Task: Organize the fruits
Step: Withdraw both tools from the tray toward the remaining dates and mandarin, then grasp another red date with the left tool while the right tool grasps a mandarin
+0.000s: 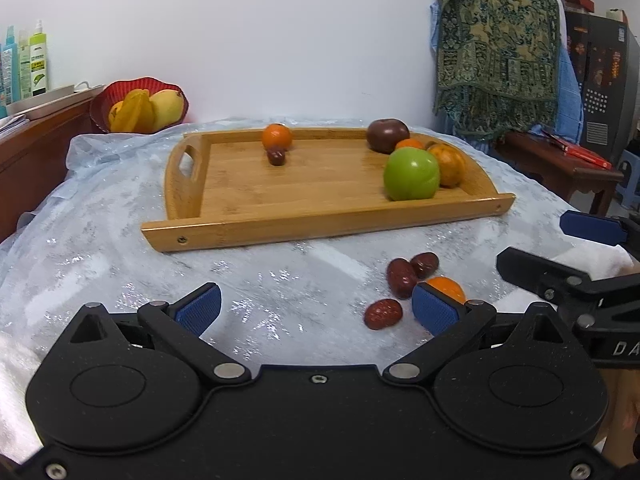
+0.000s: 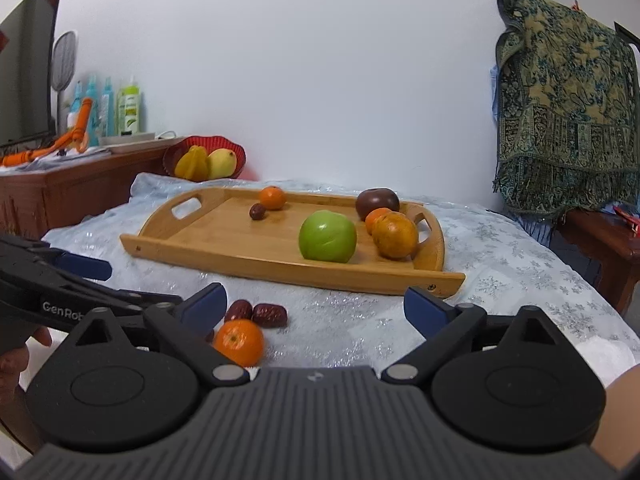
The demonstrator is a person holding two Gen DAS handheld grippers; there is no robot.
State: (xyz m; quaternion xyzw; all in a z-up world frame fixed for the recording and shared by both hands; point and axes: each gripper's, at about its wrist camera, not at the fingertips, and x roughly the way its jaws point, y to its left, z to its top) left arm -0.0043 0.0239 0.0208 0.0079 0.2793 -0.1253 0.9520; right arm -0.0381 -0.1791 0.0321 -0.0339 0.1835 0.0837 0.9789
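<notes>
- At the upper left of the left wrist view, a red basket (image 1: pixel 138 104) with yellow fruit is seen against the wall.
- Across the centre, a wooden tray (image 1: pixel 320 220) is set on the covered bench (image 1: pixel 100 232).
- Toward the tray's left, a small orange (image 1: pixel 277 136) is seen with a dark date (image 1: pixel 276 157) touching its front.
- At the tray's right end a green apple (image 1: pixel 411 174), a dark apple (image 1: pixel 388 135) and two orange fruits are clustered.
- In front of the tray, at lower right of centre, three loose dates (image 1: pixel 402 278) and a loose orange (image 1: pixel 447 287) lie on the bench.
- The left tool (image 1: pixel 318 310) is seen released, jaws wide, nothing between them; its right pad stands in front of the loose orange.
- In the right wrist view, the right tool (image 2: pixel 316 306) is likewise released and empty; the loose orange (image 2: pixel 239 341) lies just beside its left finger (image 2: pixel 204 304).
</notes>
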